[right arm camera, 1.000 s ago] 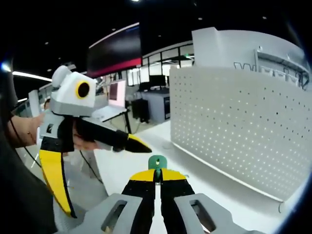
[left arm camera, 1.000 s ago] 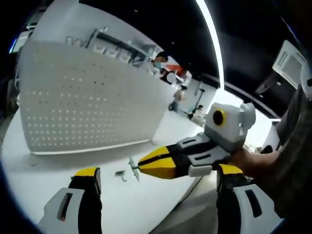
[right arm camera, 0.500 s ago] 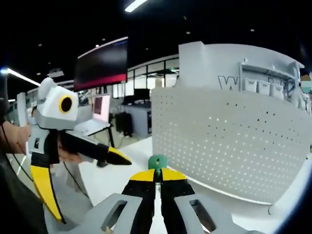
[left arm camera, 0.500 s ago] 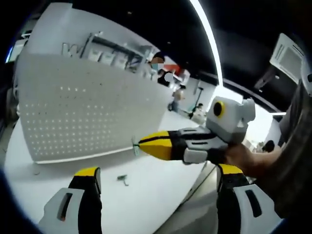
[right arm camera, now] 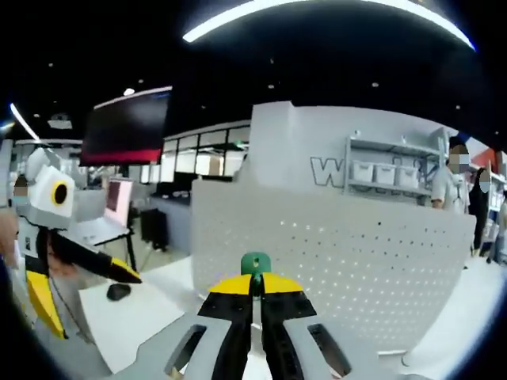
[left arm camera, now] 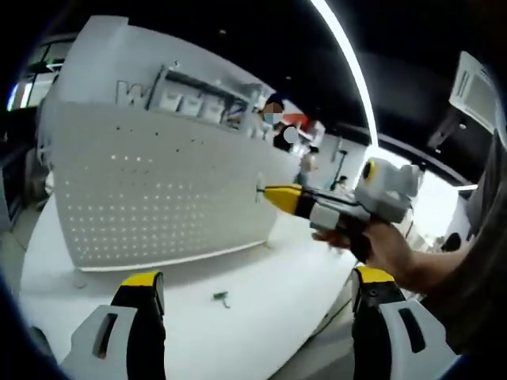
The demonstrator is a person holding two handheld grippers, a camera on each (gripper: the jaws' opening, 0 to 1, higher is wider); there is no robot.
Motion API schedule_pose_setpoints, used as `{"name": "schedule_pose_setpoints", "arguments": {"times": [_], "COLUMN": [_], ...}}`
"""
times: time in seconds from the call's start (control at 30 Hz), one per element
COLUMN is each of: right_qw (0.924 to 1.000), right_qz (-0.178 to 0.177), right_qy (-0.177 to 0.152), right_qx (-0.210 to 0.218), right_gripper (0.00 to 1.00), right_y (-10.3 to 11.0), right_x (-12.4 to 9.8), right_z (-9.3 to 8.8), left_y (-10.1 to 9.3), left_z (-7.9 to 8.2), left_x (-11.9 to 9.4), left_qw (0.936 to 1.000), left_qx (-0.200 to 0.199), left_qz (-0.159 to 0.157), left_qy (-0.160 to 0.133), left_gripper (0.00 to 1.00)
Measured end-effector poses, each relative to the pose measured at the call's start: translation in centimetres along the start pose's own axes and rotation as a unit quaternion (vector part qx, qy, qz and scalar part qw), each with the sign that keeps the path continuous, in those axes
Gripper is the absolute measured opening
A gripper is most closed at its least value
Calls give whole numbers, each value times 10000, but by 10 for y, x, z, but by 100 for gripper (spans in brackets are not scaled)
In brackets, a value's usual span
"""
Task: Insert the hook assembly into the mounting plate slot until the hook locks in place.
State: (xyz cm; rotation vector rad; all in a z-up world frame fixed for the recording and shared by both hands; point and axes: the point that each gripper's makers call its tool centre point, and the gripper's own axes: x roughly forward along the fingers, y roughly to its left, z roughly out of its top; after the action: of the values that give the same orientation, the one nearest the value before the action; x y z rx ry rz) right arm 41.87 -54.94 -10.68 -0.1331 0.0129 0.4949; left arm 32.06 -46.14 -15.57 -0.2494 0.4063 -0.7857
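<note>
Both right tongs [right arm camera: 255, 289] pinch the green hook [right arm camera: 255, 264] near the pegboard [right arm camera: 333, 253].

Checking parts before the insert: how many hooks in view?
2. The held hook is pinched in the right gripper's shut jaws, close to the pegboard. The loose hook lies on the white table before the pegboard. Others may be hidden.

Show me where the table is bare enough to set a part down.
The white table is bare between the pegboard's foot and the near edge, apart from a small loose hook lying mid-table. It is busier at the pegboard's right end, where the right gripper holds its hook.
</note>
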Motion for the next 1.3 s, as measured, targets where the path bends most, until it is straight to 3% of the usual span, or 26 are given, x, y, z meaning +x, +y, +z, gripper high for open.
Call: {"name": "schedule_pose_setpoints", "arguments": {"times": [0.3, 0.63, 0.93, 1.3], "right_qw": [9973, 9930, 9899, 9889], "right_qz": [-608, -981, -1235, -1336], "right_qy": [-394, -648, -701, -647], "right_qx": [-140, -128, 7, -5], "right_gripper": [0, 0, 0, 0], "right_y": [-35, -65, -90, -102], "right_x": [27, 65, 87, 112], "right_z": [20, 32, 37, 31], "left_y": [4, 18, 30, 42], "left_z": [4, 7, -4, -2], "left_x": [-1, -5, -3, -3], "left_qw": [10000, 9993, 9988, 9980], "left_qx": [-11, 157, 89, -3], "left_qz": [44, 349, 449, 615], "left_qy": [15, 57, 185, 106], "left_gripper": [100, 100, 100, 100]}}
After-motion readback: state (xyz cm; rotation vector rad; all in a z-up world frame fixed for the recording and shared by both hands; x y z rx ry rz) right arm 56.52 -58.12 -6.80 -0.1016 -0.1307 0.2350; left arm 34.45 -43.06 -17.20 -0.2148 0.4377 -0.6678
